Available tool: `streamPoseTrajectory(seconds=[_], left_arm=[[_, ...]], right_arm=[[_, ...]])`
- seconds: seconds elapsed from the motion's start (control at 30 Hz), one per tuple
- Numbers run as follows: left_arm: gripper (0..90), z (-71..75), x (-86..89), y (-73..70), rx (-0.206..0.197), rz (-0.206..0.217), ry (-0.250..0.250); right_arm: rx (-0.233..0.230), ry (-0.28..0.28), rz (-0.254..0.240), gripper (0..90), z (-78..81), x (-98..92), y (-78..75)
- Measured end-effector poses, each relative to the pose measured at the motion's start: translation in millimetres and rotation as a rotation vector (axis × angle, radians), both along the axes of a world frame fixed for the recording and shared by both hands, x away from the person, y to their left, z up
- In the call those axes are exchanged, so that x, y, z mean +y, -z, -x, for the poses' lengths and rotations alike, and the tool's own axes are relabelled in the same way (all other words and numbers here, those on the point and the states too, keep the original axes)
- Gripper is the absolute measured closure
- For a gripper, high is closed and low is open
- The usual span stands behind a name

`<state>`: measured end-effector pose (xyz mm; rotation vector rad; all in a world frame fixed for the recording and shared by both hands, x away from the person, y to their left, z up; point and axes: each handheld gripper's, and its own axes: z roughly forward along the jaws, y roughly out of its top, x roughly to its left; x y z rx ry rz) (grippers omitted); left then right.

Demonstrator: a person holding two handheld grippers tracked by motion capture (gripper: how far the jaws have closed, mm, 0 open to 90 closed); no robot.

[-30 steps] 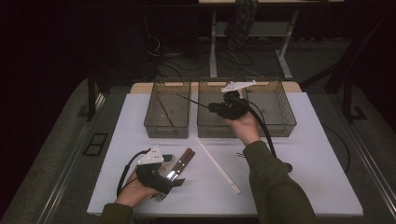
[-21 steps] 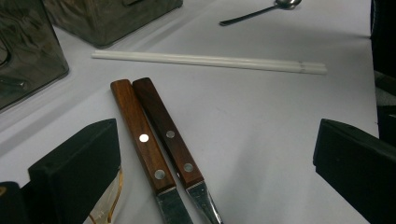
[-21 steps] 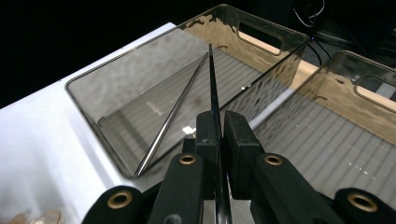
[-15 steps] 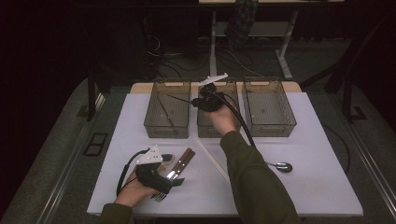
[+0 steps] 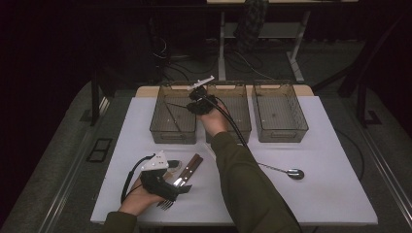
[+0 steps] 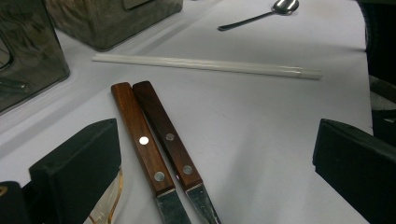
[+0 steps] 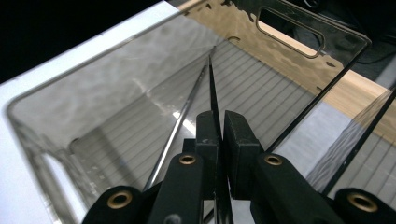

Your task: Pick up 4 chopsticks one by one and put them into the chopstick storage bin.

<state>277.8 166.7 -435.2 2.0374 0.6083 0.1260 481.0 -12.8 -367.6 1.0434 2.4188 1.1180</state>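
Over the left bin (image 5: 173, 116), where one chopstick (image 7: 180, 123) already lies, our right tongs (image 7: 218, 128) pinch another chopstick (image 7: 212, 91); our left tongs (image 6: 215, 163) stand spread over two knives (image 6: 156, 144).

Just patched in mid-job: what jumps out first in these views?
The right gripper hangs over the left bin, jaws shut on a thin dark chopstick pointing into it, where another already lies. Near the front edge, the left gripper rests open-jawed around two wooden-handled knives lying side by side. White chopsticks and a spoon lie loose on the table.
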Motion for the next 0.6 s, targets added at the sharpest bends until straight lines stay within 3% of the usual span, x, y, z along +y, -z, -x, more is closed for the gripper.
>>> streamPoseTrajectory(seconds=[0.33,0.4,0.6], left_arm=[[0.0,-0.7,0.3,0.4,0.004,0.002,0.003],[0.0,-0.8,0.3,0.2,0.001,0.002,0.003],[0.0,-0.4,-0.8,0.2,0.002,-0.002,0.004]], right_arm=[[0.008,0.018,0.018,82.7,-10.6,20.2,6.7],[-0.011,0.024,0.013,64.6,-9.8,21.5,7.1],[0.004,0.018,-0.019,52.0,-6.5,13.8,-2.3]])
